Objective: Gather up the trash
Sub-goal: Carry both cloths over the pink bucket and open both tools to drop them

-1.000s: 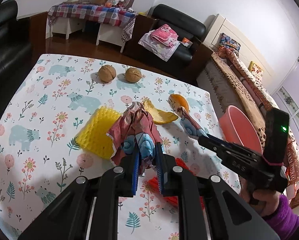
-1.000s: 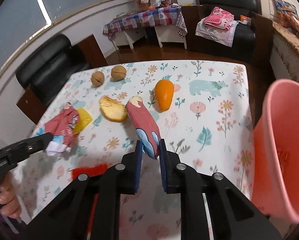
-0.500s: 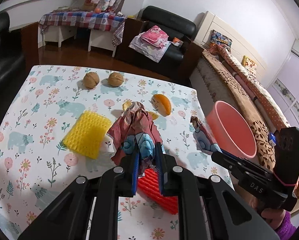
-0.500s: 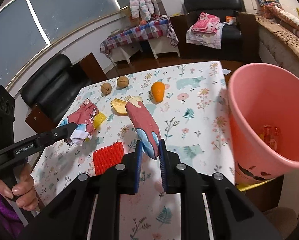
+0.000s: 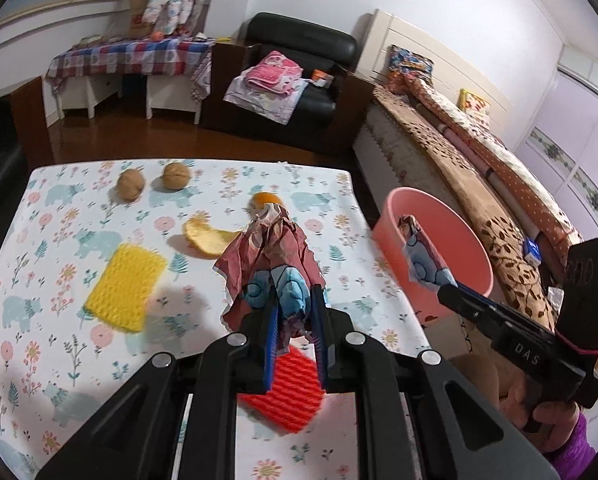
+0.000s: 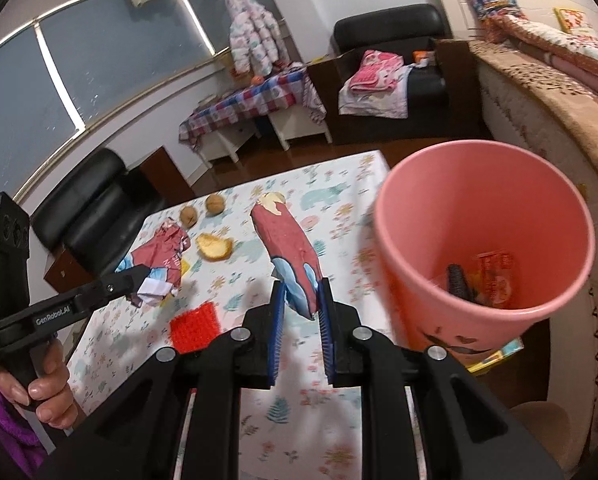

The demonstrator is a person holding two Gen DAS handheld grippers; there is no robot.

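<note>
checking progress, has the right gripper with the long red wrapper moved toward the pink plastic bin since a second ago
Yes. The right gripper, shut on the long red wrapper, has swung right off the table toward the pink plastic bin.

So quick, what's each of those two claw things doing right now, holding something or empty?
Left gripper: closed on a crumpled dark-red and blue plastic wrapper.
Right gripper: closed on a long dark-red and blue snack wrapper.

A lived-in home bedroom: bed (image 5: 479, 152) with patterned quilts, black armchair (image 5: 299, 64) heaped with folded laundry (image 5: 271, 80), wooden floor (image 5: 147, 136), floral-clothed tabletop (image 5: 59, 240).
</note>
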